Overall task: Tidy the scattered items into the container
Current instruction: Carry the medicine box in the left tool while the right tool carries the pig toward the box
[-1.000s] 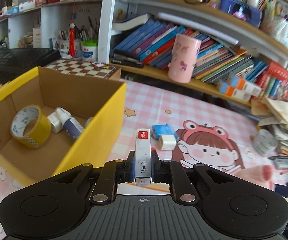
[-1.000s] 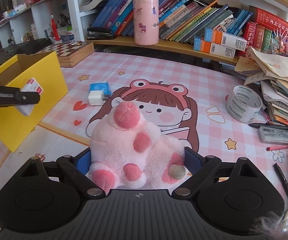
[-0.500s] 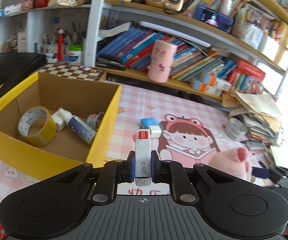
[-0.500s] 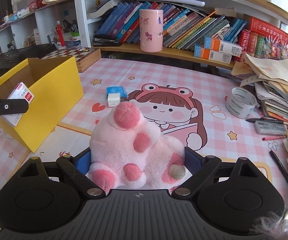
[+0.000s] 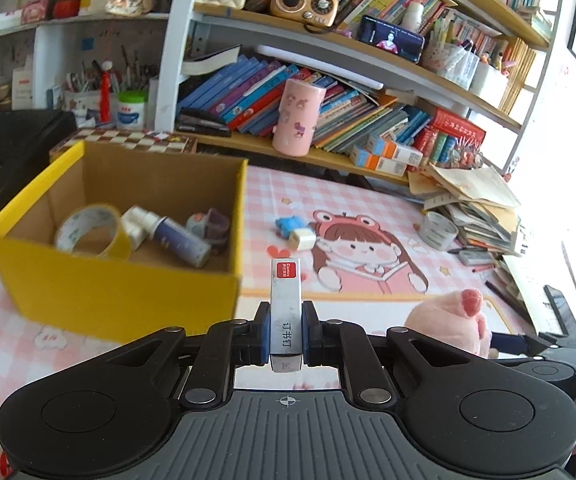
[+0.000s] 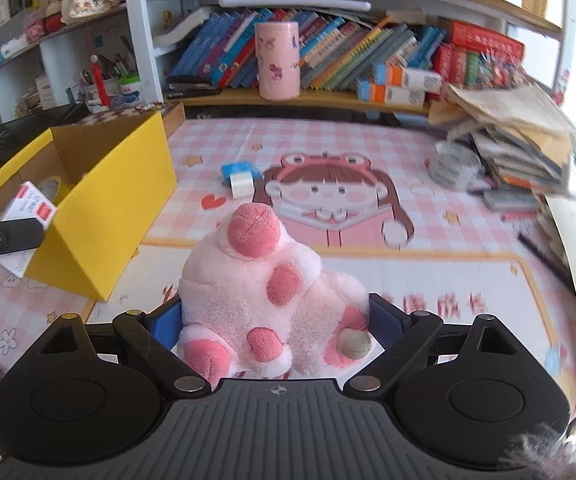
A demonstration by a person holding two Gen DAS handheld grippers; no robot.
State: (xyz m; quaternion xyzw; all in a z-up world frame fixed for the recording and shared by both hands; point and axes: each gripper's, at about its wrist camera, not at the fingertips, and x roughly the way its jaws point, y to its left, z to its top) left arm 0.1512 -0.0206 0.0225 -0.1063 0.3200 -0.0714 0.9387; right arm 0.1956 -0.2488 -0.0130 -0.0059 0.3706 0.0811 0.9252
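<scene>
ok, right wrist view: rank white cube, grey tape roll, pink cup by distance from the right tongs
1. white cube, mat centre, slightly left, touching the blue item.
2. grey tape roll, far right, beside the paper pile.
3. pink cup, back shelf.

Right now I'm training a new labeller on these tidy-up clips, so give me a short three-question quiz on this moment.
1. True or false: the left gripper is shut on the staple box.
2. What does the right gripper hold? A) a tape roll B) the pink plush toy C) a charger plug
3. Fill in: the yellow tape roll lies inside the ____ box.

Key:
1. True: its pads press on both sides of the staple box.
2. B: the plush toy sits between the widely spread fingers.
3. Yellow: the tape roll lies in it beside a small spray bottle.
</scene>
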